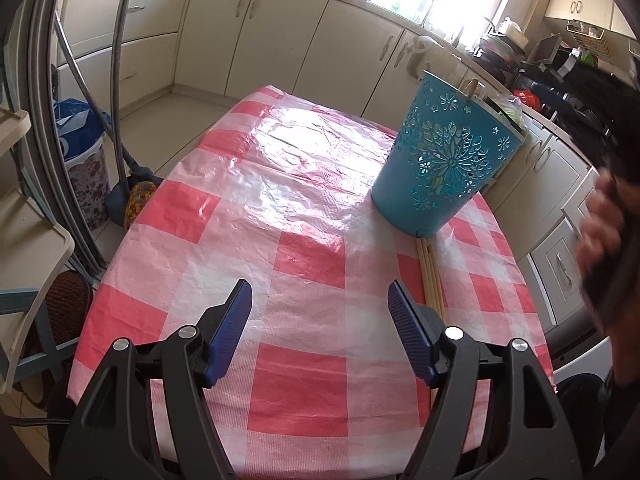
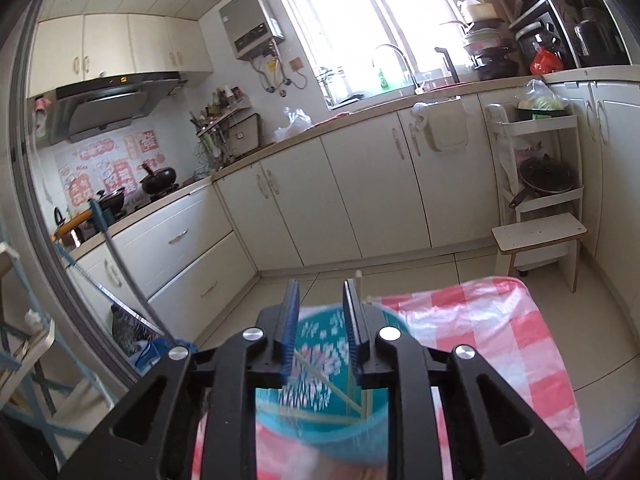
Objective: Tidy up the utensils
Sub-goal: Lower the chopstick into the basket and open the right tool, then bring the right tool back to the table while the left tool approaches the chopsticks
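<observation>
The left tongs (image 1: 320,320) are spread wide above the checked surface (image 1: 304,264), holding nothing and touching nothing. At about 1 o'clock from them stands the turquoise cut-out bucket (image 1: 444,160), near the surface's right edge. A bundle of wooden chopsticks (image 1: 430,276) lies flat from the bucket's foot back toward the right finger, just beside it. The stretch of cloth from 10 to 12 o'clock is open to the far edge.

The right tongs (image 2: 320,300) are parted a little, empty, directly over the bucket's mouth (image 2: 320,360), where chopsticks (image 2: 328,384) lean inside. The surface's far corner lies at 2 o'clock.
</observation>
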Action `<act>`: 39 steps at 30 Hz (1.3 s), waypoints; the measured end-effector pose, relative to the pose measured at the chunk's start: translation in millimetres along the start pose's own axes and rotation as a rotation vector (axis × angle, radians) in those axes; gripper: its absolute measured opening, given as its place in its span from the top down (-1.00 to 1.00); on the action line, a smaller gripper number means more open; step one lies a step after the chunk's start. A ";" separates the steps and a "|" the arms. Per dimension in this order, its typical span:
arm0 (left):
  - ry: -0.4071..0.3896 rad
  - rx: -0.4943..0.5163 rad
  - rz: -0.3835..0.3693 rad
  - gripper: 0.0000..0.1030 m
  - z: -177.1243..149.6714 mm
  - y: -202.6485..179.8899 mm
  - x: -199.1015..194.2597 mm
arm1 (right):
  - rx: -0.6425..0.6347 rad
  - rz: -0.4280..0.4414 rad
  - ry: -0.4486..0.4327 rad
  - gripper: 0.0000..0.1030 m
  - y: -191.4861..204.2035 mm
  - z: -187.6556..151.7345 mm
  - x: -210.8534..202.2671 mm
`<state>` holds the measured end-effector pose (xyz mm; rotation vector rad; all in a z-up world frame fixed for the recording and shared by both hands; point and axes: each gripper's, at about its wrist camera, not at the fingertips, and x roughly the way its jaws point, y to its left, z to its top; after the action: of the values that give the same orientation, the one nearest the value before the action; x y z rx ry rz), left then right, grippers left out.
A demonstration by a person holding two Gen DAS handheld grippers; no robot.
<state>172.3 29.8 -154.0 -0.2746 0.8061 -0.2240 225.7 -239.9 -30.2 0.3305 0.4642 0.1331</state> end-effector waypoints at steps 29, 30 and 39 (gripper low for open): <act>0.026 0.066 0.057 -0.40 -15.5 -17.0 -26.2 | -0.199 -0.242 0.567 0.60 -6.5 -163.0 39.3; 0.028 0.069 0.053 -0.40 -14.2 -18.7 -25.2 | -0.211 -0.241 0.578 0.61 -7.5 -162.1 38.8; 0.090 0.210 0.049 -0.44 0.8 -68.7 20.6 | -0.144 -0.153 0.621 0.70 -30.6 -153.3 31.0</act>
<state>180.4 -41.0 -145.1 -0.0474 0.8694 -0.2747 184.4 -219.2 -182.7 0.1040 1.0862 0.1176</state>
